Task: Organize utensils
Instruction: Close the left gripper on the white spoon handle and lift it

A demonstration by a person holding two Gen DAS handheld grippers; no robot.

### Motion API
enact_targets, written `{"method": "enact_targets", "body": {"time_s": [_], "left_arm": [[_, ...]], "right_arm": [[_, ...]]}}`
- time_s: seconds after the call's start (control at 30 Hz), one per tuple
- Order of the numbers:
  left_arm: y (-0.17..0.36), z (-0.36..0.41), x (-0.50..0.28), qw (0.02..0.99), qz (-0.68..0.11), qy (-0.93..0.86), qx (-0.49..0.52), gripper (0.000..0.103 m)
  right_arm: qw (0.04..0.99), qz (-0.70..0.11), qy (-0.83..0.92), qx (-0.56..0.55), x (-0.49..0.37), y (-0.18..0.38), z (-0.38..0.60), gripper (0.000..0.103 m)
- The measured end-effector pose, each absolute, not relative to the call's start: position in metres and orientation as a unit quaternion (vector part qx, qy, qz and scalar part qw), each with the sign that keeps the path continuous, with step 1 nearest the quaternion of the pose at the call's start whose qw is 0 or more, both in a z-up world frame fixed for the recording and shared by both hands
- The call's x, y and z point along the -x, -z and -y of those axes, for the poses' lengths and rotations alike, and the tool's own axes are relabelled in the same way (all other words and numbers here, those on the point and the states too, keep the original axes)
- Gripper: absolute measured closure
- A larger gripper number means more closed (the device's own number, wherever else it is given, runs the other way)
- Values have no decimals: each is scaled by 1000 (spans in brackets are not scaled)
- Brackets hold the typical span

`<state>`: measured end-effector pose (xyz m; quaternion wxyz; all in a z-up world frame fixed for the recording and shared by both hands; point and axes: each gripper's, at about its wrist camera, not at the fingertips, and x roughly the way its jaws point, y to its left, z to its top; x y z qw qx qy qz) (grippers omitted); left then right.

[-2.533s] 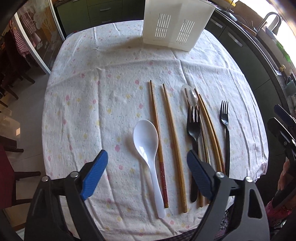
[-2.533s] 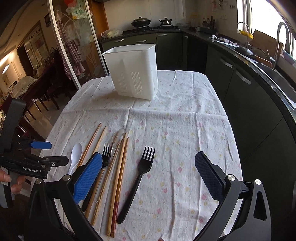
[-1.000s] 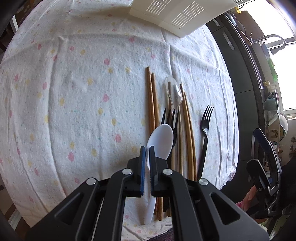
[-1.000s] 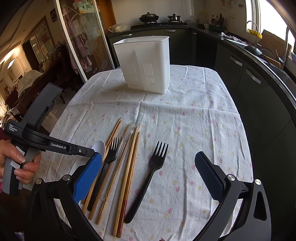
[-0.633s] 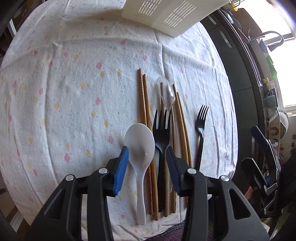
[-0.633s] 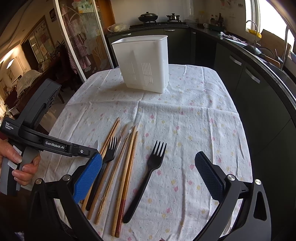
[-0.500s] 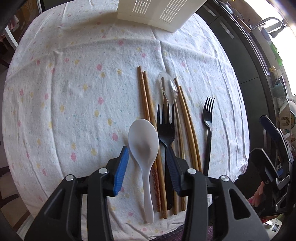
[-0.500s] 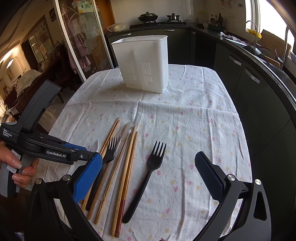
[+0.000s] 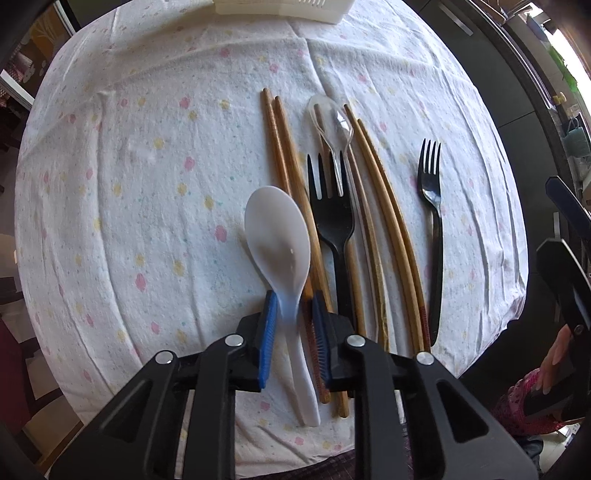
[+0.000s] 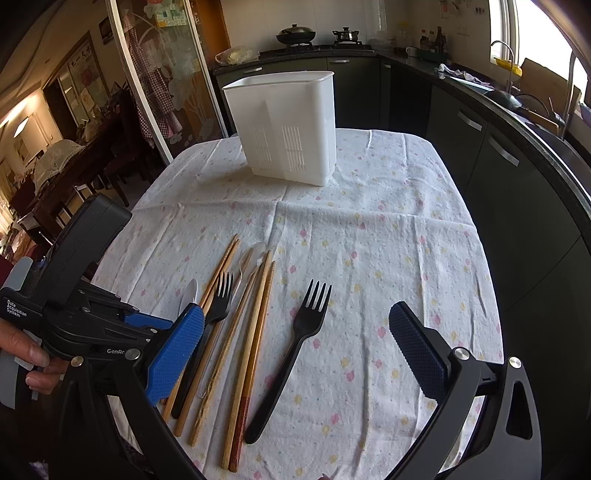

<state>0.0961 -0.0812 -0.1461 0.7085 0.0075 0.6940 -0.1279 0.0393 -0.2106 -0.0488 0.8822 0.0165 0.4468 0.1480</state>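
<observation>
My left gripper point(image 9: 291, 314) is shut on the neck of a white plastic spoon point(image 9: 277, 236), its bowl raised and pointing away. Beside it on the flowered tablecloth point(image 9: 147, 184) lie wooden chopsticks point(image 9: 286, 155), a black fork point(image 9: 332, 218), a clear plastic spoon point(image 9: 330, 123), more chopsticks point(image 9: 388, 221) and a second black fork point(image 9: 432, 206). The white slotted utensil holder point(image 10: 286, 125) stands at the table's far end. My right gripper point(image 10: 295, 350) is open and empty, above the near table edge over the second fork point(image 10: 295, 347). The left gripper point(image 10: 110, 332) shows there at the left.
Dark kitchen cabinets point(image 10: 480, 155) and a counter run along the table's right side. A glass sliding door point(image 10: 162, 81) and dining chairs point(image 10: 74, 177) are at the left. The holder's base point(image 9: 280, 7) shows at the top of the left wrist view.
My left gripper closed from part open onto the white spoon's neck, and the spoon has tilted up off the cloth. The right gripper has held still.
</observation>
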Motion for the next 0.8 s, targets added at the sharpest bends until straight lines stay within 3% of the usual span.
{"method": "enact_targets", "body": {"time_s": [0.23, 0.67, 0.7, 0.73, 0.8], "left_arm": [[146, 72, -102, 704, -697, 134, 13, 92], [138, 19, -100, 709, -692, 129, 29, 93], [137, 17, -100, 709, -692, 131, 33, 93], [135, 15, -99, 712, -690, 129, 31, 94], [134, 11, -99, 714, -688, 126, 29, 98]], "right_arm": [[875, -458, -154, -19, -43, 53, 211, 4], [768, -598, -220, -65, -90, 74, 204, 5], [762, -604, -225, -68, -92, 75, 201, 10], [756, -609, -228, -76, -95, 76, 199, 24], [744, -620, -230, -94, -104, 80, 194, 39]]}}
